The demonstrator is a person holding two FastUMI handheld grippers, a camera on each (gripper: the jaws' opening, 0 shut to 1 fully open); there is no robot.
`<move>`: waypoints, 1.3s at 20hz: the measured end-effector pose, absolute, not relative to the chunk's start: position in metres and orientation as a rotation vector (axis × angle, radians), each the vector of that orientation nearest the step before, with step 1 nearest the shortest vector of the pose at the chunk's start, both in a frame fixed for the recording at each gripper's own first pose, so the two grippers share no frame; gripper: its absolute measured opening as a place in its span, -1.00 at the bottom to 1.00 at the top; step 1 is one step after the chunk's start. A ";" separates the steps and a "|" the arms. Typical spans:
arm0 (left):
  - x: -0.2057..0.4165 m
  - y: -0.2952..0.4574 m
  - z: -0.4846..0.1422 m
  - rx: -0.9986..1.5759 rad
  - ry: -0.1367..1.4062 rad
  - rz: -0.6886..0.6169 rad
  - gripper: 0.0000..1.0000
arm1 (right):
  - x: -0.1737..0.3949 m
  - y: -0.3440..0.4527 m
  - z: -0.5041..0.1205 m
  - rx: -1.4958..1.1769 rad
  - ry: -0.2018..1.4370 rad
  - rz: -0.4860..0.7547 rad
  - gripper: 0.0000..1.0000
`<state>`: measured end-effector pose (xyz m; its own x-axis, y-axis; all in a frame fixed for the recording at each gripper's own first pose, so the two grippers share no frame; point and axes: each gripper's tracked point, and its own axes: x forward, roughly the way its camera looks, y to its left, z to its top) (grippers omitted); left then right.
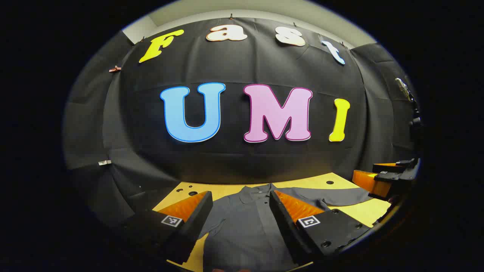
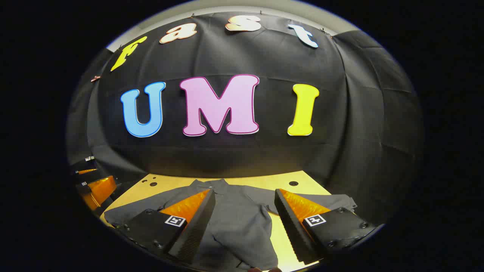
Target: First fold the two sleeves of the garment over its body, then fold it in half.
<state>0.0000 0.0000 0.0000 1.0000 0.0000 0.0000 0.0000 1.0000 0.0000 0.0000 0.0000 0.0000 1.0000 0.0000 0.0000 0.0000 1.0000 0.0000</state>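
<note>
grey shirt bears no readable writing; left tongs gape.

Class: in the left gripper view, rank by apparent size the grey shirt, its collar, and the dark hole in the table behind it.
1. grey shirt, spread flat on the yellow table
2. collar
3. dark hole, smallest, though it lies farthest from the camera

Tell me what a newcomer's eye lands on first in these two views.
A dark grey collared shirt lies flat on the yellow table, collar toward the booth wall, both sleeves spread out and unfolded. The left gripper hangs open above its chest, and the right gripper hangs open above the shirt's side, nearer one sleeve.
</note>
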 end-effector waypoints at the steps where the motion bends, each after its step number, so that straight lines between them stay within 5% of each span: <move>1: 0.000 -0.002 -0.002 0.001 0.003 -0.003 0.91 | 0.002 0.001 0.002 0.001 -0.002 0.001 0.94; 15: 0.002 -0.009 -0.003 0.082 -0.005 0.013 0.91 | 0.015 -0.024 -0.015 0.048 0.061 -0.018 0.95; 26: 0.010 -0.017 -0.013 0.074 0.036 0.072 0.94 | 0.062 -0.124 -0.047 0.094 0.179 -0.158 0.95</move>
